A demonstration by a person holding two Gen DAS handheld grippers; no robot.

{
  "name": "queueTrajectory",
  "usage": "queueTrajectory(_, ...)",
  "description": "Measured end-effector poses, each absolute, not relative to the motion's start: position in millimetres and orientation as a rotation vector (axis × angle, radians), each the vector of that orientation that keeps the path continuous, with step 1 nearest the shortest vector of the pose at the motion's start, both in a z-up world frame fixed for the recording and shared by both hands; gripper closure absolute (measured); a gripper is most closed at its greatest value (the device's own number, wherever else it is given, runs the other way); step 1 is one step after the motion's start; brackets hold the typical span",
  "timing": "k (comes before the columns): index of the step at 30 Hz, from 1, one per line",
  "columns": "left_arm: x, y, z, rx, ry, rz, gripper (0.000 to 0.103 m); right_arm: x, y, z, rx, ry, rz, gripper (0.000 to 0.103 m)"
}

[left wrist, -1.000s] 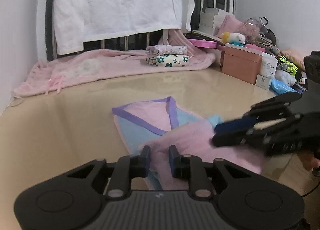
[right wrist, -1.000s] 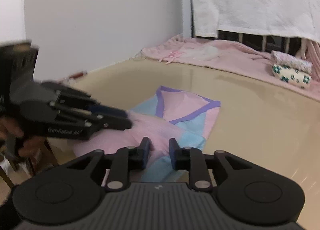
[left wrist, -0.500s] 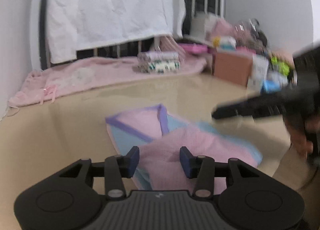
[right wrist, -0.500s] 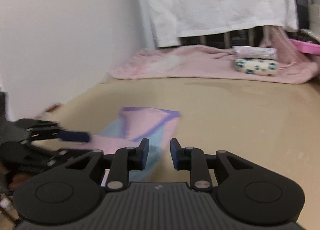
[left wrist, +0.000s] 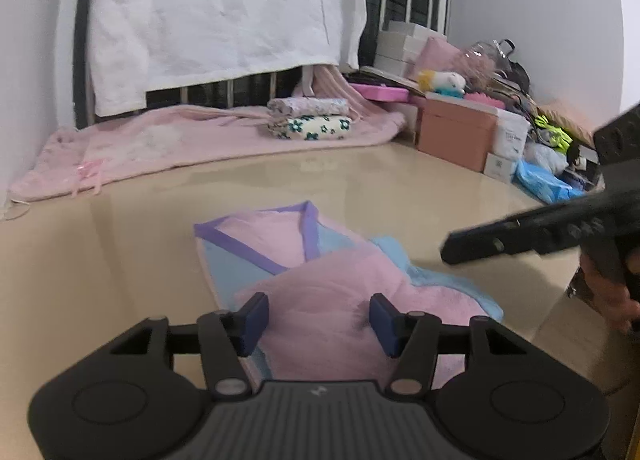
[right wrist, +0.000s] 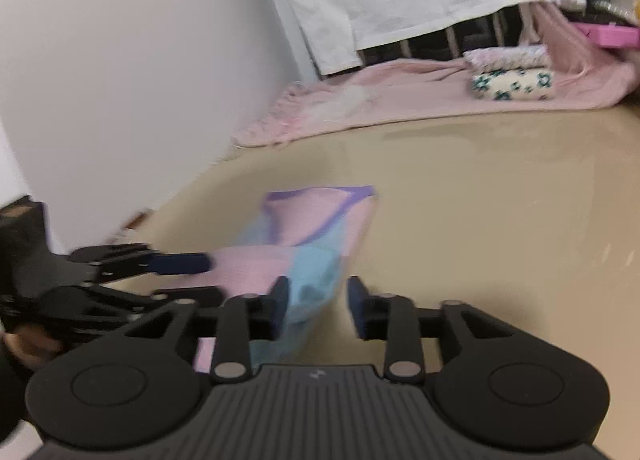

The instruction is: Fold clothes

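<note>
At the left, the left claw [left wrist: 318, 318] is spreading over the near pink fold of the pink-and-blue garment [left wrist: 320, 260], its blue pads [left wrist: 256, 316] standing apart and pinching nothing, while the garment is lying partly folded on the glossy beige table [left wrist: 100, 280]. To the right, the right claw [right wrist: 318, 308] is also opening, with the garment's blue edge showing between its fingers but not gripped. A folded floral stack [left wrist: 308, 122] is sitting on a pink blanket [left wrist: 160, 144] at the table's far side.
</note>
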State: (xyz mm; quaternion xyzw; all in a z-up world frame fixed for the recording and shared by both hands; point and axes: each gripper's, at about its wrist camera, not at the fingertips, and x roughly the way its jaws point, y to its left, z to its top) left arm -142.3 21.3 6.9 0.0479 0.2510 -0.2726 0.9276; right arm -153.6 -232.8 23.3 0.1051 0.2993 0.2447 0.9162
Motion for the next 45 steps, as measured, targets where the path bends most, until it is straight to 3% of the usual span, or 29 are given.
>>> queueTrajectory(5,-149,37,12,0.075,0.507,-0.525,0.046,-162,-205,15,0.198,0.653,0.519,0.065)
queueTrajectory(6,-150,40,11,0.067,0.519,-0.527,0.046,-161,-204,11,0.217,0.667,0.515,0.069)
queueTrajectory(7,-151,43,9,0.049,0.53,-0.536,0.046,-160,-205,9,0.247,0.676,0.514,0.087)
queueTrajectory(10,-152,47,4,-0.01,0.572,-0.57,0.052,-154,-223,5,0.455,0.652,0.541,0.096)
queueTrajectory(11,-152,48,4,-0.027,0.585,-0.584,0.058,-152,-228,4,0.514,0.651,0.549,0.096)
queueTrajectory(15,-151,50,6,-0.041,0.586,-0.588,0.056,-142,-235,-3,0.549,0.741,0.548,0.089)
queueTrajectory(19,-142,58,9,-0.084,0.571,-0.565,0.047,-152,-241,12,0.477,0.661,0.52,0.052)
queueTrajectory(20,-136,61,8,-0.126,0.579,-0.57,0.046,-153,-242,16,0.463,0.637,0.497,0.051)
queueTrajectory(23,-118,71,4,-0.262,0.616,-0.584,0.048,-143,-238,12,0.457,0.634,0.459,0.052)
queueTrajectory(25,-103,75,-1,-0.349,0.678,-0.585,0.06,-135,-232,7,0.444,0.636,0.444,0.057)
queueTrajectory(26,-99,76,-3,-0.362,0.694,-0.573,0.079,-131,-228,4,0.434,0.64,0.442,0.075)
queueTrajectory(28,-98,77,-2,-0.371,0.701,-0.553,0.084,-121,-221,-1,0.437,0.678,0.451,0.1)
queueTrajectory(33,-102,75,2,-0.338,0.666,-0.515,0.088,-121,-212,3,0.43,0.688,0.48,0.101)
queueTrajectory(39,-113,66,2,-0.226,0.619,-0.437,0.08,-140,-219,10,0.321,0.643,0.428,0.085)
queueTrajectory(45,-133,56,23,-0.166,0.456,-0.403,0.079,-158,-220,13,0.22,0.665,0.4,0.088)
